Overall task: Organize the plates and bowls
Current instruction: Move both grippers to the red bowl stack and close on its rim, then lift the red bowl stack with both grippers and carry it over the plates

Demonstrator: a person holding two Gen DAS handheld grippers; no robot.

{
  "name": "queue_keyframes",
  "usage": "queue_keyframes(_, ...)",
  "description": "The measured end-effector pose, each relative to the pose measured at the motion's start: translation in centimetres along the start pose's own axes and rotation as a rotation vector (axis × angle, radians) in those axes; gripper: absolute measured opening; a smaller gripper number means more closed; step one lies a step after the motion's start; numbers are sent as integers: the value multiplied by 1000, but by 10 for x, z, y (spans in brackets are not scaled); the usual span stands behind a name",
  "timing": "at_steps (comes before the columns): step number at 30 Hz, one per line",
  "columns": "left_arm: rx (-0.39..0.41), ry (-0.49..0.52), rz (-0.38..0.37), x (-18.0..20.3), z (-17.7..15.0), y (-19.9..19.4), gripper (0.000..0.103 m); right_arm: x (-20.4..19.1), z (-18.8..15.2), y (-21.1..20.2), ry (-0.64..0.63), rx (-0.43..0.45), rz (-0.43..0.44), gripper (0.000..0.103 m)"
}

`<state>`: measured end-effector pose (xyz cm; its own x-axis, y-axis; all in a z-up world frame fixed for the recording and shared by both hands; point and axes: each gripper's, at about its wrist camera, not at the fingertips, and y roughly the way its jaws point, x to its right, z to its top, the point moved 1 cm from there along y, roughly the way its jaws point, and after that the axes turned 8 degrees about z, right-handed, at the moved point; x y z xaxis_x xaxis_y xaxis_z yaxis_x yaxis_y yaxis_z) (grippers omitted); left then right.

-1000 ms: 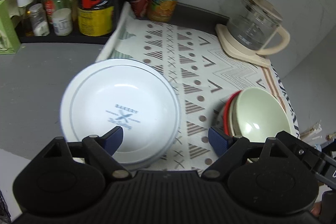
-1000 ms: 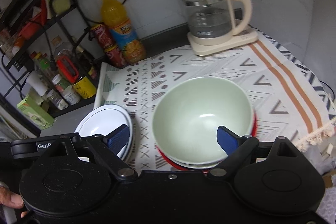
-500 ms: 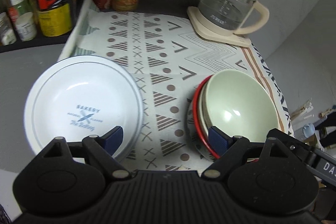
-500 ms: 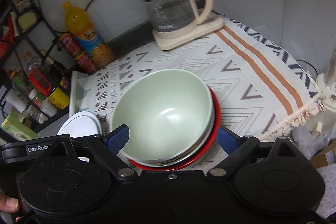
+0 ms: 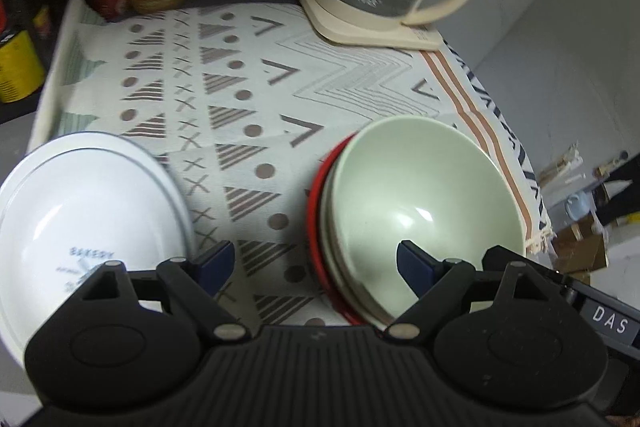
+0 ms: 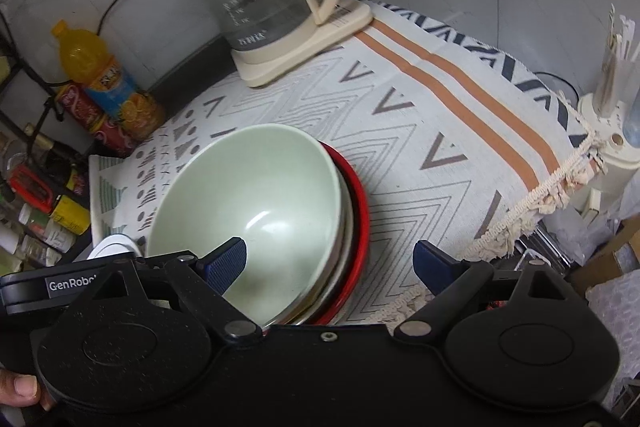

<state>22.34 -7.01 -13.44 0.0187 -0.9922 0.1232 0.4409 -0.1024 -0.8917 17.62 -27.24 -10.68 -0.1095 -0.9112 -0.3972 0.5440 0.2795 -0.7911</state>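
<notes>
On the patterned cloth (image 5: 248, 95) covering the tabletop, a pale green bowl (image 5: 424, 203) sits nested on top of a stack — a red-rimmed plate (image 5: 316, 227) lowest, other rims between, too thin to sort out. Left tool (image 5: 316, 265) spread wide, holding nothing; its right pad sits in front of the green bowl's near side, its left pad in front of the edge of a white bowl (image 5: 80, 215) printed "BAKERY". White bowl lies well apart from the stack, at the cloth's left edge, partly off it. Right tool (image 6: 330, 263) also wide and empty; its left pad hangs over the green bowl's (image 6: 256, 195) inner wall, its right pad out beyond the red rim (image 6: 360, 211) over the cloth — so the jaws straddle the stack's right side. Contact cannot be told. Glass kettle (image 6: 264, 7) on its cream base stands at the far side; orange drink bottle (image 6: 96, 79) and red cans (image 6: 92, 115) at the far left.
</notes>
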Motion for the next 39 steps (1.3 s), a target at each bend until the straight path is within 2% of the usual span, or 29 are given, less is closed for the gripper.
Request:
queue_keyframes(6,-64,28,-22,5,6,24,84,3,-3,16,21,-45,-1,82)
queue_keyframes(10,-89,48,-17,8,9,36,82,4,-5,25,37,-71,12,73)
queue_keyframes(16,-120,81,-19,9,12,49,75,7,-8,37,79,-101,28,62)
queue_keyframes(21,-166,83,-50,9,13,60,51,10,-10,45,96,-115,27,53)
queue_keyframes(24,-171,76,-83,10,14,63,43,12,-8,45,97,-109,25,49)
queue_keyframes(29,-167,83,-92,12,17,63,41,18,-5,44,110,-105,12,33)
queue_keyframes(39,-132,82,-101,11,23,52,39,13,2,37,86,-74,38,31)
